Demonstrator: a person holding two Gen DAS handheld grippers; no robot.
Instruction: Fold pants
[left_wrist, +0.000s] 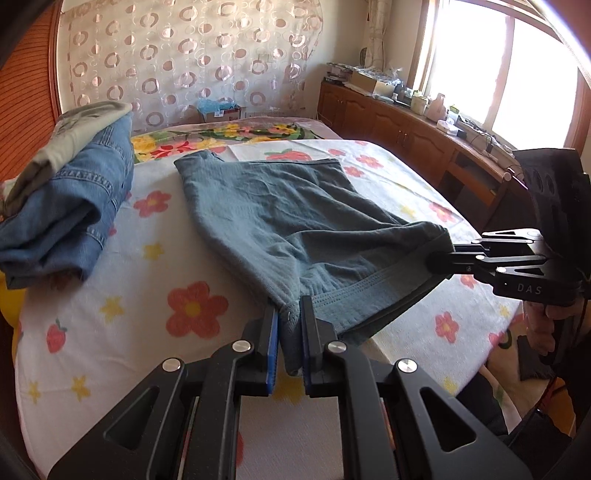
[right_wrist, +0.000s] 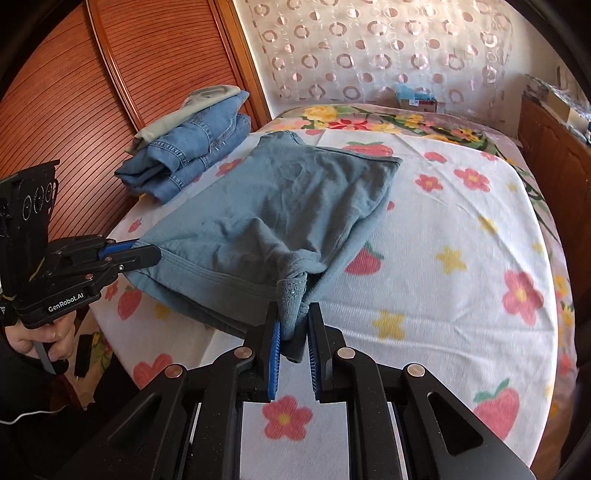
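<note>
Two grippers had the teal pants pinched at the near edge, one corner each. The left gripper was clamped on the waistband corner on its side, cloth bunched up between the blue pads. The right gripper was doing the same at the other corner, jaws closed on a thick fold of fabric, so not fully together. From the left camera you could see the right one coming in from the side, with a hand on its grip.

Pants themselves lay on the flowered bedsheet, already doubled over, stretching away from both grippers toward the far side of the bed. The near edge was lifted a bit off the sheet between the two grips and sagged in the middle.

Off to the left sat a pile of folded jeans with something grey on top, apart from the pants.
</note>
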